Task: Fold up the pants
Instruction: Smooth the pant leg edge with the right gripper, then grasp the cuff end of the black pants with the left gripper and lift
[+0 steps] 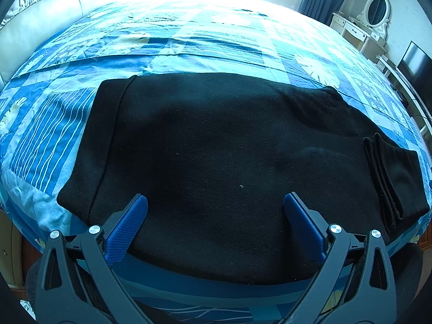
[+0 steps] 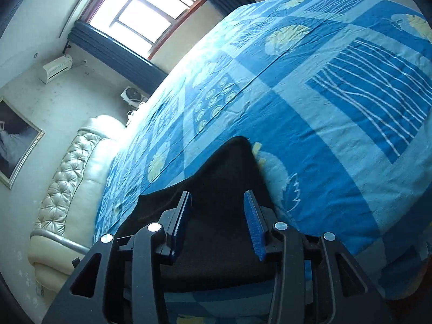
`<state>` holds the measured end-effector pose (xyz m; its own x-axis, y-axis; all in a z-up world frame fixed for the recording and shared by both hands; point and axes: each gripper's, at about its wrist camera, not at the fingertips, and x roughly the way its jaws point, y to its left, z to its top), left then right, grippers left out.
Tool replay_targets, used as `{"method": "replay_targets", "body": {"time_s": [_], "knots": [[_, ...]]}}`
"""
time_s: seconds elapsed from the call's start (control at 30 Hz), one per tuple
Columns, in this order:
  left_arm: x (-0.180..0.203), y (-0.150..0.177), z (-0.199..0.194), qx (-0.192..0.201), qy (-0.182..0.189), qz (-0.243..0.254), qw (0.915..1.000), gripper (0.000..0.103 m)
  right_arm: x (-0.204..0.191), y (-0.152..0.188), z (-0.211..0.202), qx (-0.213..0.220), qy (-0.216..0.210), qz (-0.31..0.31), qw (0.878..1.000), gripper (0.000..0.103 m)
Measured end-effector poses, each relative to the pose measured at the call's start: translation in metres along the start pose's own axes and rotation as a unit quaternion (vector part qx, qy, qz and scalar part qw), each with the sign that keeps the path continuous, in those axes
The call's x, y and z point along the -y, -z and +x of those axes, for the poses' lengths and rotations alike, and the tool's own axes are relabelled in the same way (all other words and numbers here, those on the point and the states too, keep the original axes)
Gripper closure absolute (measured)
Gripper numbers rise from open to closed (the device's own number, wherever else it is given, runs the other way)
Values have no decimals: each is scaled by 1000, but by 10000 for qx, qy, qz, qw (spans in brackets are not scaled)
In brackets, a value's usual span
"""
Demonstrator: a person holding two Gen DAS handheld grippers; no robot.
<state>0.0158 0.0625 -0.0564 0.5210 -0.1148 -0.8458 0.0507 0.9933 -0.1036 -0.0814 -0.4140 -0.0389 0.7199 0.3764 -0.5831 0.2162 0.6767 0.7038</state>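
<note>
Sunlit from the window, the bed under its blue patterned cover carried the black pants along its near edge, lying flat and apparently already doubled over, hems stacked toward the right-hand end. We held the left claw wide open and empty above the near side of the cloth, probably to take a fresh hold for another fold. Our right claw hovered over the pants' end, jaws apart and gripping nothing, seemingly ready to pinch that edge.
</note>
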Motion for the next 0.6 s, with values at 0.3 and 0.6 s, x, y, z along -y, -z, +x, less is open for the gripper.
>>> {"method": "replay_targets", "body": {"time_s": [0.3,0.6], "knots": [[0,0,0,-29,40,-10,10000,2,-86,69,102,-1746,-1289,-414,9753,57],[-3,-2,-5,8,87,-78,9999,2,-82,101,132,-2319,-1321,-266,9634,57]]}}
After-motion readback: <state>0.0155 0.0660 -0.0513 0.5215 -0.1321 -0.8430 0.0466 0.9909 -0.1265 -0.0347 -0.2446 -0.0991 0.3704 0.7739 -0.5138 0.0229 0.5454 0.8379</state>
